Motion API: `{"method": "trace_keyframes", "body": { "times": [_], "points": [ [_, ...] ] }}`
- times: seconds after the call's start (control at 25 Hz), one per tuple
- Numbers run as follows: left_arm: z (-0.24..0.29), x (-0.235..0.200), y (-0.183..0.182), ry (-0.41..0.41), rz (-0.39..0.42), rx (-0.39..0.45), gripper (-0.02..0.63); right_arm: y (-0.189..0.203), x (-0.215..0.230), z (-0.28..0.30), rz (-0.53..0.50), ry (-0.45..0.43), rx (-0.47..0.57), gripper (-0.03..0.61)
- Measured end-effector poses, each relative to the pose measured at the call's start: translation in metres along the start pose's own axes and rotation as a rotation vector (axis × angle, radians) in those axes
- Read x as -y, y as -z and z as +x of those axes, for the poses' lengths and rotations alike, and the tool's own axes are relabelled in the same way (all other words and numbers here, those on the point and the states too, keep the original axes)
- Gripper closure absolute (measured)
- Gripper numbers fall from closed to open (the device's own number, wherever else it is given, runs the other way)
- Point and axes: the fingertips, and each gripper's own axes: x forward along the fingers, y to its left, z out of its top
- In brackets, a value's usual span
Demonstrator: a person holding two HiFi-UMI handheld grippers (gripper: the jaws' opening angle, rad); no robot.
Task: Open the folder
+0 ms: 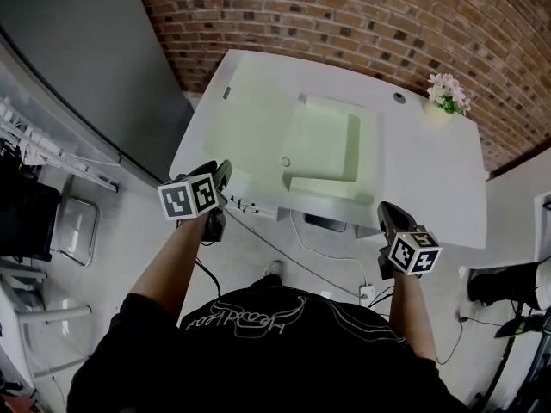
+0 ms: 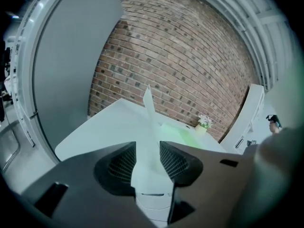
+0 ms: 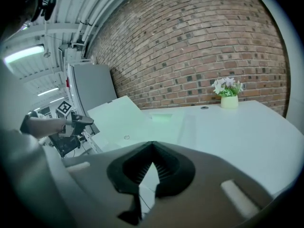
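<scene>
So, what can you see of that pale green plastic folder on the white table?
The pale green, translucent plastic folder lies partly open on the white table. Its thin front cover is tilted up at the left, its near edge pinched in the left gripper. The shallow back half lies flat. A small round stud sits by the fold.

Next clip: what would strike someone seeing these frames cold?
The pale green folder on the white table stands out first, its cover raised at a slant on the left side. The left gripper pinches that cover, which shows as a thin edge-on sheet between its jaws. A pot of white flowers sits at the table's far right corner, before the brick wall.
</scene>
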Motion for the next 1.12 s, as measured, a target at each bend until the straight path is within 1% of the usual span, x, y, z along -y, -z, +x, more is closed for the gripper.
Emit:
{"method": "trace_keyframes", "body": {
  "times": [0.12,0.24,0.36,0.48,0.6,0.72,0.8,0.88,0.96,1.04,1.12],
  "points": [
    [-0.020,0.030,0.001,0.035,0.067,0.030,0.479,-0.010,-0.021,-0.022,-0.036,-0.049,0.021,0.577],
    [-0.044,0.068,0.009,0.102,0.129,0.051,0.479,-0.020,-0.047,-0.048,-0.074,-0.116,0.046,0.577],
    [-0.074,0.114,0.022,0.201,0.203,0.058,0.479,-0.027,-0.081,-0.078,-0.100,-0.211,0.074,0.577],
    [-0.111,0.166,0.042,0.319,0.293,0.065,0.480,-0.027,-0.118,-0.110,-0.121,-0.316,0.075,0.577],
    [-0.151,0.215,0.066,0.440,0.363,0.059,0.480,-0.030,-0.156,-0.145,-0.114,-0.425,0.106,0.577],
    [-0.190,0.258,0.087,0.561,0.393,0.060,0.480,-0.035,-0.186,-0.180,-0.077,-0.498,0.162,0.578],
    [-0.213,0.282,0.097,0.616,0.404,0.077,0.482,-0.038,-0.201,-0.201,-0.066,-0.536,0.193,0.578],
    [-0.233,0.301,0.105,0.653,0.418,0.090,0.487,-0.040,-0.216,-0.223,-0.063,-0.579,0.222,0.578],
    [-0.250,0.315,0.112,0.675,0.431,0.097,0.573,-0.040,-0.227,-0.243,-0.069,-0.613,0.245,0.578],
    [-0.263,0.325,0.119,0.693,0.438,0.095,0.584,-0.037,-0.234,-0.259,-0.083,-0.634,0.257,0.578],
    [-0.272,0.331,0.125,0.707,0.434,0.091,0.611,-0.033,-0.238,-0.271,-0.086,-0.654,0.260,0.578]
  ]
}}
